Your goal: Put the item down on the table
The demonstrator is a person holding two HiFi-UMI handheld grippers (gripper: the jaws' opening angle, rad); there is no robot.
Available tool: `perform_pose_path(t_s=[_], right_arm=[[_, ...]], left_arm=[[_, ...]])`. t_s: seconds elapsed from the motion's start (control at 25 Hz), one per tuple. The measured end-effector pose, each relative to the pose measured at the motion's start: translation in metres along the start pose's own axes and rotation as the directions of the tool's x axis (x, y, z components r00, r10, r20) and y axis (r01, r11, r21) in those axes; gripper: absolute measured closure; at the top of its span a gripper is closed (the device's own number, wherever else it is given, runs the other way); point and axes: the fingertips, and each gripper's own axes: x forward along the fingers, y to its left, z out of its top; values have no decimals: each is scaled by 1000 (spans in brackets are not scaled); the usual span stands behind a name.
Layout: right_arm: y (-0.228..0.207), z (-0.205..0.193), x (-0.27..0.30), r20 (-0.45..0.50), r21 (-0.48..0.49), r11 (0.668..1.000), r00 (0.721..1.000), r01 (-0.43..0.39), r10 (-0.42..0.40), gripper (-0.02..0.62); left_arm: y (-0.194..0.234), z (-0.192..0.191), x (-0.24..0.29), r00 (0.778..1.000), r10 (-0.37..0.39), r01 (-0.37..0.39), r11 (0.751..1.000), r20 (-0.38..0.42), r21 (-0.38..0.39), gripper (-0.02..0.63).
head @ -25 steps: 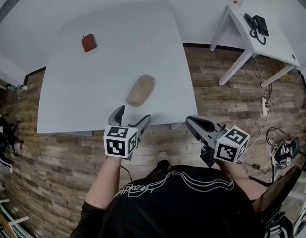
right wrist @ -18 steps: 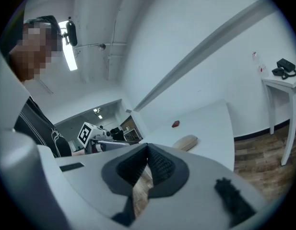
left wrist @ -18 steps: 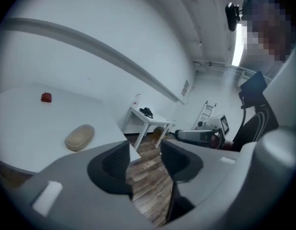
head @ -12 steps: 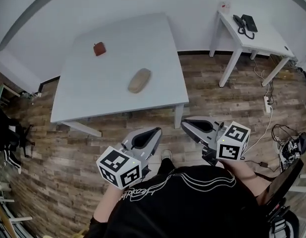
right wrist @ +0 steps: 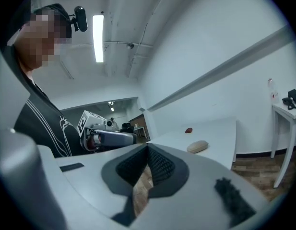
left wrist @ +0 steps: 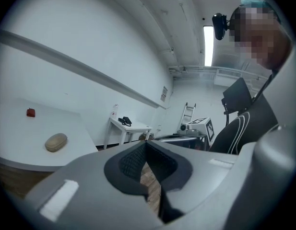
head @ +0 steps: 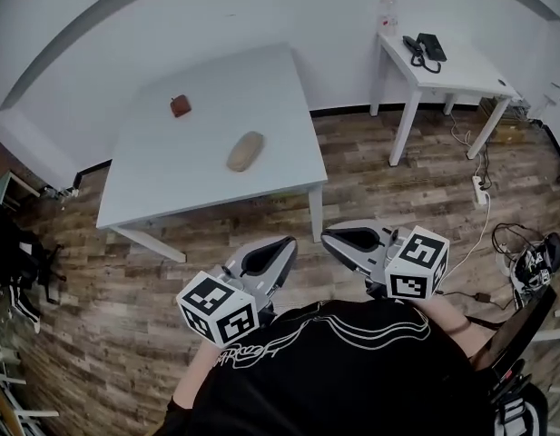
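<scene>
While the tan oval pouch (head: 245,151) lies flat on the pale grey square table (head: 261,89), the left gripper (head: 280,246) and right gripper (head: 332,238) hang closed, empty, well away; it looks light, slightly soft, best pinched across its narrow middle

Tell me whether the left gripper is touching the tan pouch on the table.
Apart. In the head view the left gripper, shut and empty, hangs over the floor by the person's body; the tan pouch lies on the table beyond.
</scene>
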Motion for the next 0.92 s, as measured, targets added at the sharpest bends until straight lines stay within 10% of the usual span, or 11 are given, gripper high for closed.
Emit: perform_pose_path(t_s=[0.92], right_arm=[[7, 11, 13, 59, 25, 999, 998, -36, 35, 588]], left_arm=[[-3, 19, -12, 1000, 12, -12, 999, -16, 38, 600]])
